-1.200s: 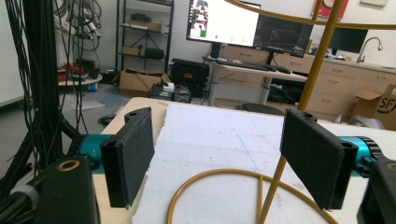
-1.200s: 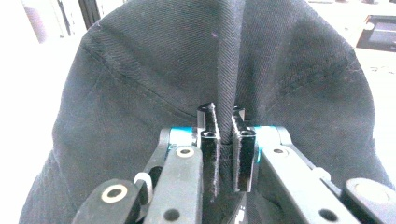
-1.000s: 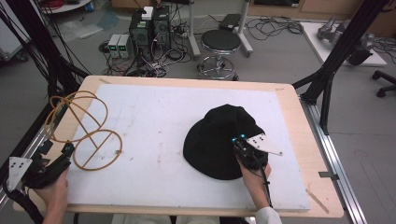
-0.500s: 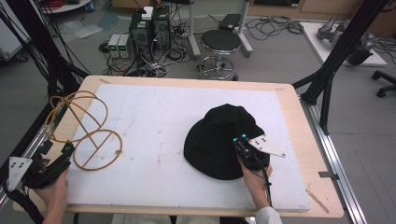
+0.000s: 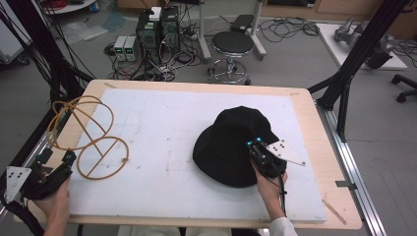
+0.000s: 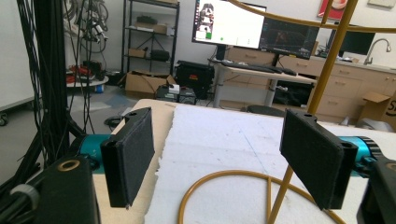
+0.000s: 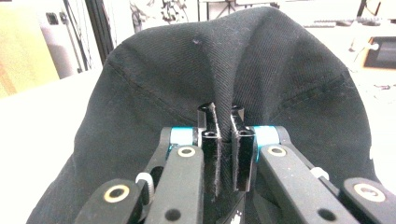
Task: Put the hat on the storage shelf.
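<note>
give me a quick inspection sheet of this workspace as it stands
surface: white mat on a wooden table, bare between the items
job's things: black hat at right; yellow wire stand at left
clutter: nothing seen
grippers: right gripper jaws pinch a fold of the hat; left gripper jaws wide open, by the stand's base ring
cables: one trails from the right gripper along the forearm; tangled cables on the floor
surroundings: stool, computer towers, black frame posts
</note>
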